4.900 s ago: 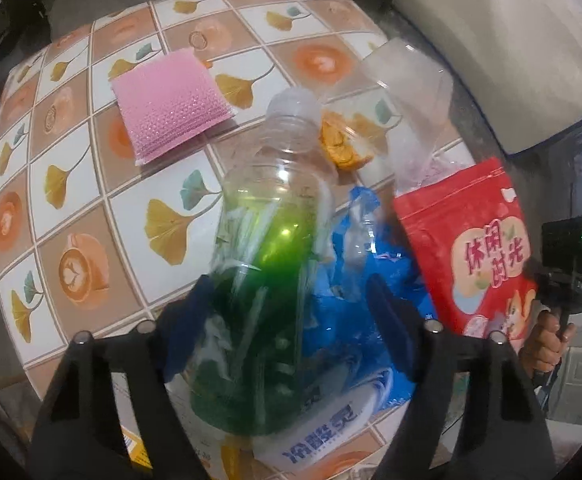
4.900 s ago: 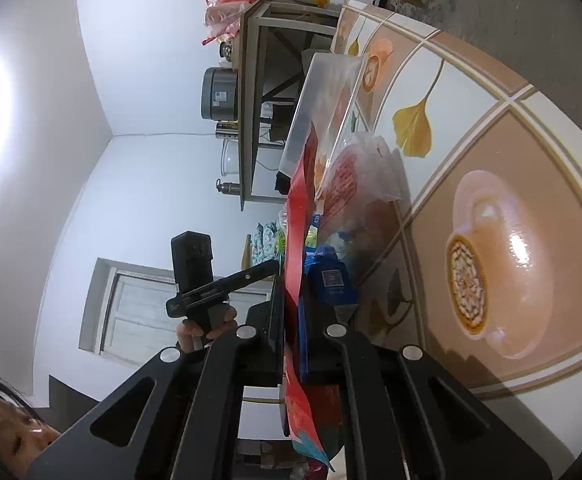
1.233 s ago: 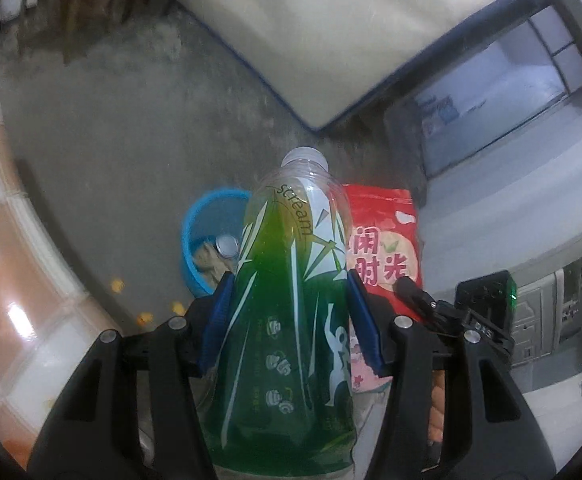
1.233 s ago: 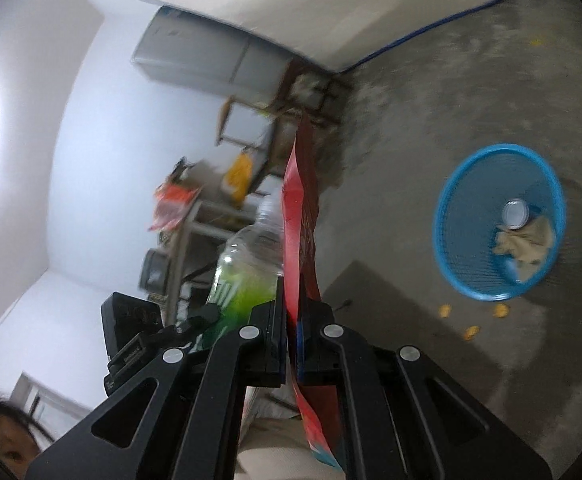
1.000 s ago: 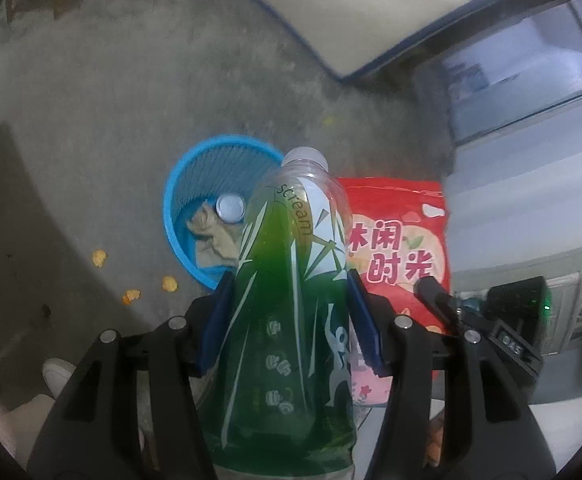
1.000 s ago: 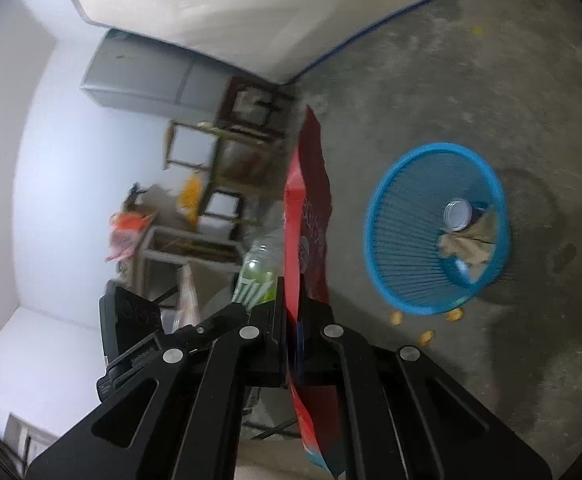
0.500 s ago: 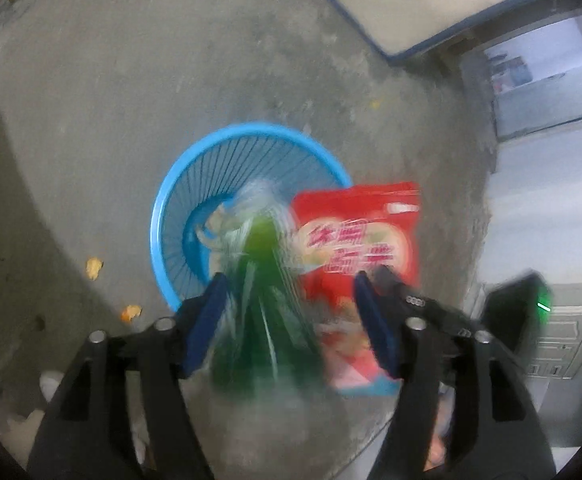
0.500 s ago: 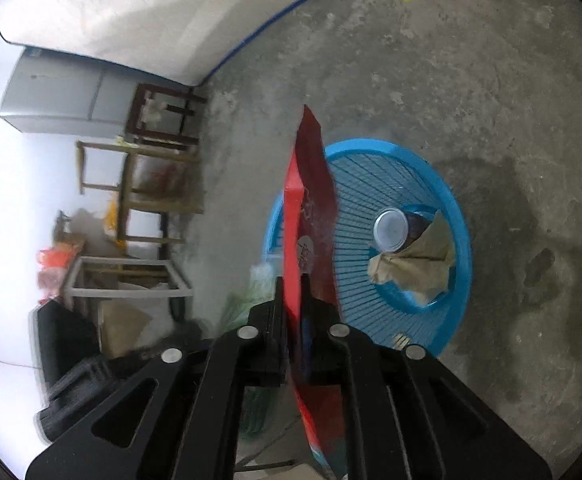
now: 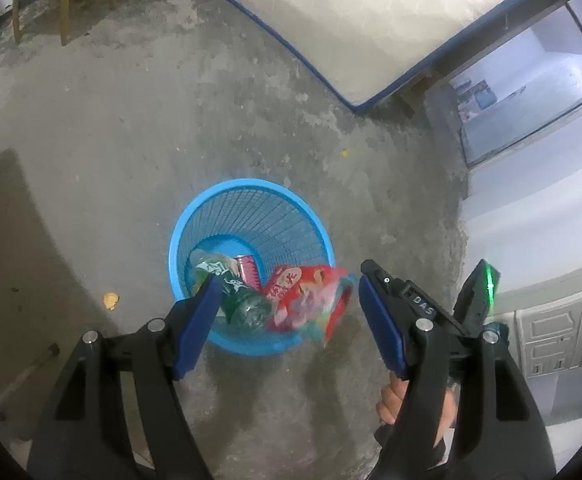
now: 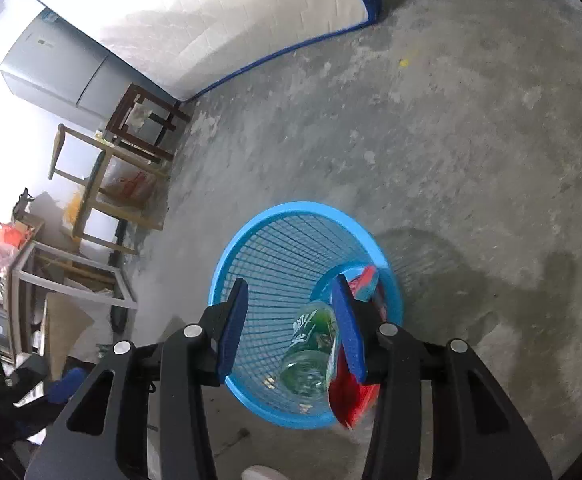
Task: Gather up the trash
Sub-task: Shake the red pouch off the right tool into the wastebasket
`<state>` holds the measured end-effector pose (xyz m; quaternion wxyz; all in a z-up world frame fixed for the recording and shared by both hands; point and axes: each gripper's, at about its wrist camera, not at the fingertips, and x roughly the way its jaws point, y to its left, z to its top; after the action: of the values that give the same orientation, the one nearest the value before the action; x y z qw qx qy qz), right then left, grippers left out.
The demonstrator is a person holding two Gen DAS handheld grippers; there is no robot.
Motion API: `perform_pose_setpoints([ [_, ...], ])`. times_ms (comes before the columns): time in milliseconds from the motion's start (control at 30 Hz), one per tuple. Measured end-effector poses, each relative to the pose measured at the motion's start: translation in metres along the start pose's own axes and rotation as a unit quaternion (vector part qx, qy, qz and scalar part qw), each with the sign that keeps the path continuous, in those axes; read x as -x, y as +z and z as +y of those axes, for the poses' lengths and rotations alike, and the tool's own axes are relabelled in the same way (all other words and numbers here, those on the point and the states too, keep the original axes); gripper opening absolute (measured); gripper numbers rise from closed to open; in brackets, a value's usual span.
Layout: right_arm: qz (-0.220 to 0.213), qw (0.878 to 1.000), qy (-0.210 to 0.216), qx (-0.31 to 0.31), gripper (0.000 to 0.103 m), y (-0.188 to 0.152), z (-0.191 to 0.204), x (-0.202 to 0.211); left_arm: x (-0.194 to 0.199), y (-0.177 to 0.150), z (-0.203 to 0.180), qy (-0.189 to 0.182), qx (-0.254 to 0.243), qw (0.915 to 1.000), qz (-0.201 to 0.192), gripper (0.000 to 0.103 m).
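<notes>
A blue mesh wastebasket (image 9: pixel 251 200) stands on the concrete floor below both grippers. A green drink bottle (image 9: pixel 243 304) lies inside it, beside a pink can (image 9: pixel 246 270). A red snack bag (image 9: pixel 311 300) hangs blurred over the basket's near rim. My left gripper (image 9: pixel 287 316) is open and empty above the basket. My right gripper (image 10: pixel 291 320) is open and empty too, above the same basket (image 10: pixel 275 240), with the bottle (image 10: pixel 311 348) and the red bag (image 10: pixel 355 396) below its fingers.
A white mattress with blue edging (image 9: pixel 351 20) leans at the far side. Wooden stools and a table frame (image 10: pixel 103 184) stand at the left, with a grey fridge (image 10: pixel 59 72) behind. Orange scraps (image 9: pixel 111 300) lie on the floor beside the basket.
Both grippers have opened. The green bottle has dropped from the left gripper into the basket, and the red bag has left the right gripper and falls onto the basket's rim.
</notes>
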<state>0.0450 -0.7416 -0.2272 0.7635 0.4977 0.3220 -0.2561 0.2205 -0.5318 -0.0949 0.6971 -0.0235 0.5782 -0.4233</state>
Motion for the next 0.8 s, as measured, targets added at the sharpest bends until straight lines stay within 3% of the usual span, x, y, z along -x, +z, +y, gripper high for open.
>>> perform_pose_setpoints([
  [100, -0.005, 1.000, -0.006, 0.015, 0.043, -0.006, 0.002, 0.011, 0.024, -0.010, 0.001, -0.016, -0.002, 0.9997, -0.016, 0.069],
  [367, -0.004, 0.998, -0.025, 0.057, 0.021, -0.024, 0.007, 0.030, 0.116, -0.057, -0.004, -0.042, -0.057, 0.9943, -0.081, 0.077],
  [567, -0.004, 0.997, -0.036, 0.073, 0.019, -0.030, 0.015, 0.039, 0.177, -0.104, 0.003, -0.038, -0.087, 0.9875, -0.126, 0.085],
  [800, 0.045, 0.981, -0.122, 0.146, 0.019, -0.027, 0.031, -0.008, 0.216, -0.151, 0.032, -0.017, -0.083, 0.9869, -0.138, 0.088],
])
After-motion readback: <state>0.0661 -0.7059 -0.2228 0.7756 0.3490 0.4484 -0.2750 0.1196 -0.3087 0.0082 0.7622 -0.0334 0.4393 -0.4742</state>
